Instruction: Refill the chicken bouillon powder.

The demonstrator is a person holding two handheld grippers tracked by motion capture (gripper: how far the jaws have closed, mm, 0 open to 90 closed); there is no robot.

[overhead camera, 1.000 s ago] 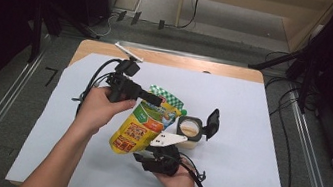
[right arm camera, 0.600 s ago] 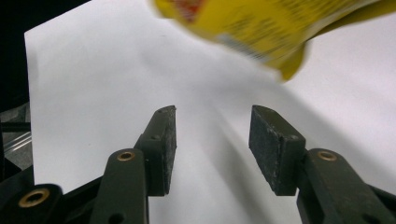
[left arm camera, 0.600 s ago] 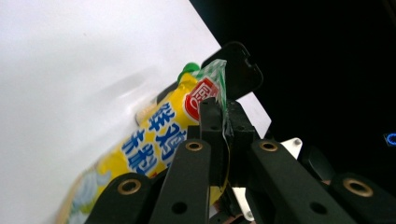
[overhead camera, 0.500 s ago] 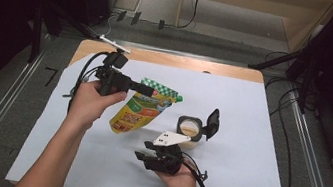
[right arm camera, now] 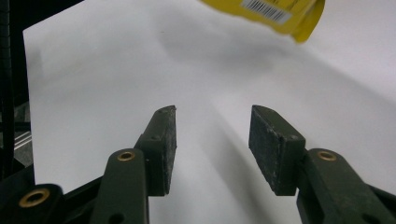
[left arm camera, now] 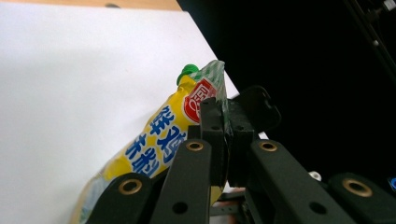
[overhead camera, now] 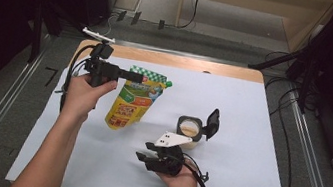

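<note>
A yellow spouted pouch (overhead camera: 132, 102) with a green cap (overhead camera: 168, 83) hangs slanted over the white mat, its lower end toward the front. My left gripper (overhead camera: 133, 76) is shut on its green checked top edge. In the left gripper view the jaws (left arm camera: 223, 122) pinch that edge, with the pouch (left arm camera: 156, 142) and cap (left arm camera: 187, 71) beyond them. My right gripper (overhead camera: 141, 158) lies low near the table's front, pointing left, jaws open. In the right gripper view the gripper (right arm camera: 212, 135) has only mat between its pads, and the pouch's bottom (right arm camera: 275, 11) shows at the top.
A small square container (overhead camera: 189, 128) with a pale filling and its black lid (overhead camera: 212, 123) flipped open stands just behind the right gripper. The white mat (overhead camera: 252, 117) covers most of the wooden table (overhead camera: 219, 69). Cables trail from both grippers.
The left hand has carried the pouch leftward and farther back, away from the open container. The right gripper has stayed in place.
</note>
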